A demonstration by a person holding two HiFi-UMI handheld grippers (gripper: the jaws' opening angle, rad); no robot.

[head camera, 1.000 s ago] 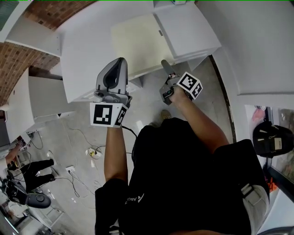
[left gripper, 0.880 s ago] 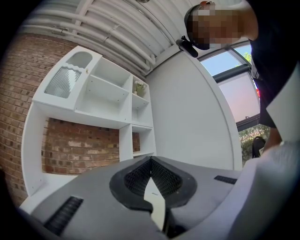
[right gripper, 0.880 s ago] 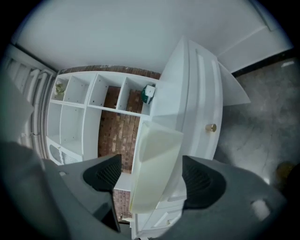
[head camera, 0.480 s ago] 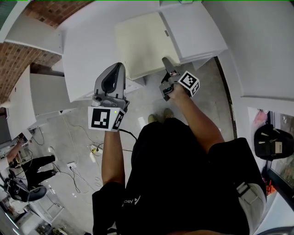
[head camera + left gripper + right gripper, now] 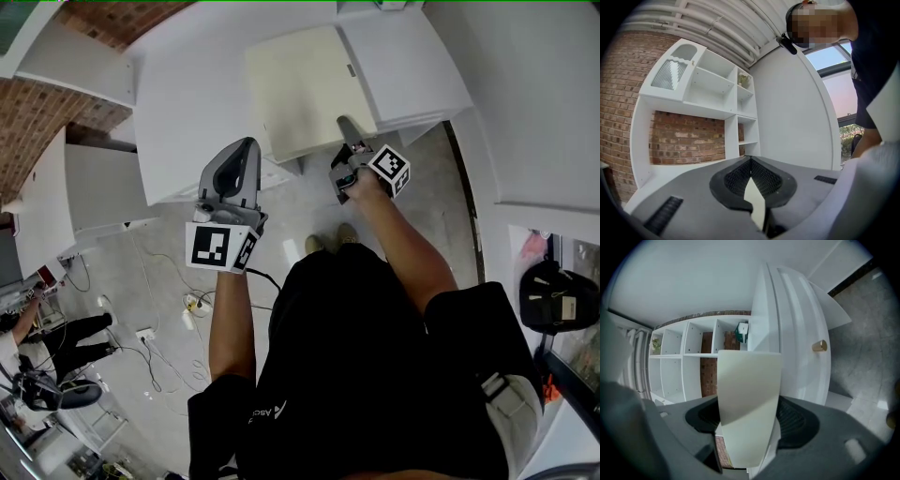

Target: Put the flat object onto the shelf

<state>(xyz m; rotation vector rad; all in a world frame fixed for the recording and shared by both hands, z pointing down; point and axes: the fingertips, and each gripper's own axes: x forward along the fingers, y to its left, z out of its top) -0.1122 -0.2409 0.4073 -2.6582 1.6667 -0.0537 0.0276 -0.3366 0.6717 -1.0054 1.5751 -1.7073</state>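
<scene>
While your right gripper [image 5: 346, 131] is closing its jaws, the cream flat panel [image 5: 749, 404] stands between them. They are still wide and, as far as I can tell, not yet pinching it. The gripper sits at the panel's near right corner, the same spot as a second ago.

The panel lies flat on top of the white shelf unit [image 5: 192, 103], its near edge at the unit's front edge, and it hasn't shifted on the unit. So this reads as a regrip, not a release. The panel probably still has to go into a shelf bay.

Your left gripper [image 5: 242, 148] has its jaws together and holds nothing I can name. It has dropped back slightly from the unit's front and hangs left of the panel.
</scene>
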